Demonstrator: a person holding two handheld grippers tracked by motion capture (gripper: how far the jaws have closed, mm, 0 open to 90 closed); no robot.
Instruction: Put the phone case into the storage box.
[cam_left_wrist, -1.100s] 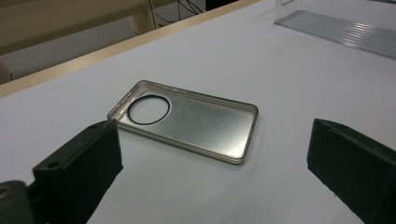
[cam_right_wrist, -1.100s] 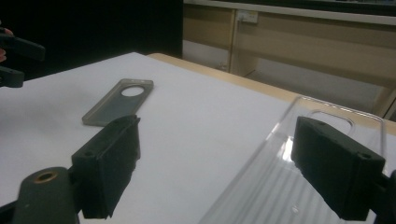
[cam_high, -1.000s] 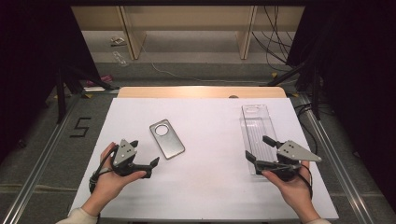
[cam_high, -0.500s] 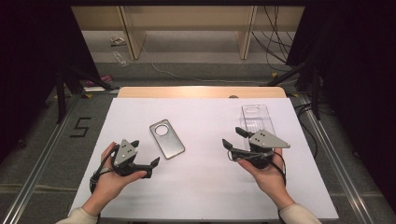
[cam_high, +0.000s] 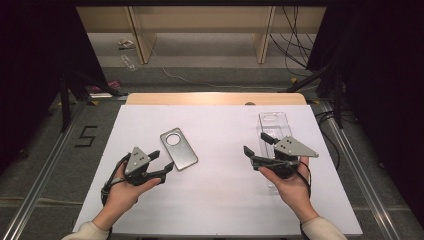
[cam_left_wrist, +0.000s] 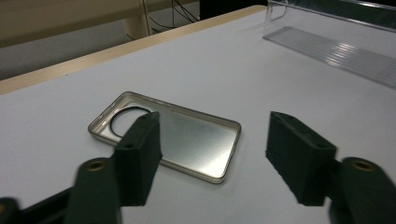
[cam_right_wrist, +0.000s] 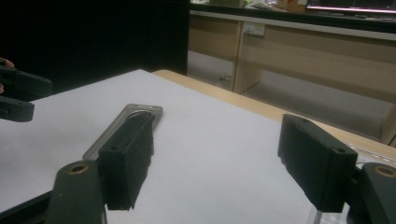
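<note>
Left gripper (cam_high: 161, 166) sits nearest on the white counter (cam_high: 220, 200), its fingers spread but just been closing, nothing between them, metal phone case (cam_high: 178, 148) lying flat just ahead. Right gripper (cam_high: 257, 143) fingers spread too, just been opening, empty, beside the clear tray (cam_high: 274, 122). A "5" (cam_high: 86, 136) is marked on the floor.

A lab-style recording bay — black curtains (cam_high: 30, 75) flank a white-topped table (cam_high: 220, 200), loose cables (cam_high: 295, 45) trail over grey floor, and a taped numeral "5" (cam_high: 86, 136) marks the station.
</note>
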